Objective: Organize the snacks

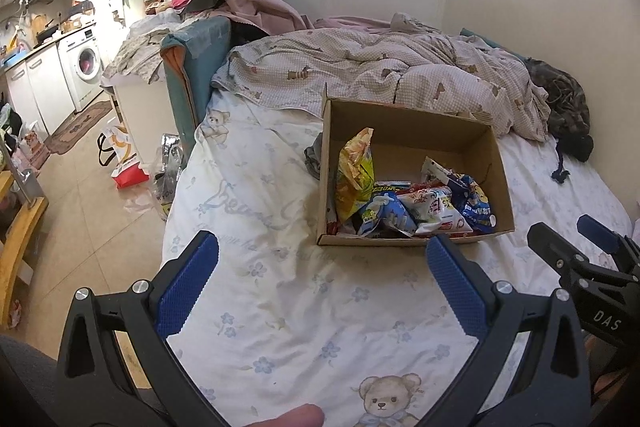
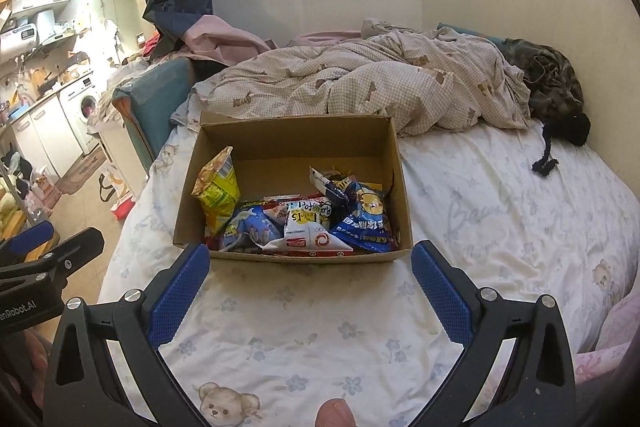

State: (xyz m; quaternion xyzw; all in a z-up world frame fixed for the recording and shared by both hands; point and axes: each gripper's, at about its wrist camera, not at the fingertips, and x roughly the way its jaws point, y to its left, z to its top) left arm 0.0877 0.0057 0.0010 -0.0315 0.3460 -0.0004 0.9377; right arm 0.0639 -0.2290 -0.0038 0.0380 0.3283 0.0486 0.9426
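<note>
Your left tool [image 1: 322,255] and right tool [image 2: 310,261] are spread wide, empty, just short of the snack box [image 2: 296,143] ahead on the bed [image 2: 500,195].

brown box [image 2: 288,139], yellow snack bag [image 2: 218,187], blue fingers [image 2: 178,291], white floral bedsheet [image 2: 500,207]

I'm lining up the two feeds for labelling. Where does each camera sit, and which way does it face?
Left wrist: on the left gripper, facing along the bed to the cardboard box, ahead and right; a fingertip shows.
Right wrist: on the right gripper, facing the box head-on; a fingertip shows.
Shared: box, snack packets, checked duvet; each sees the other gripper.
</note>
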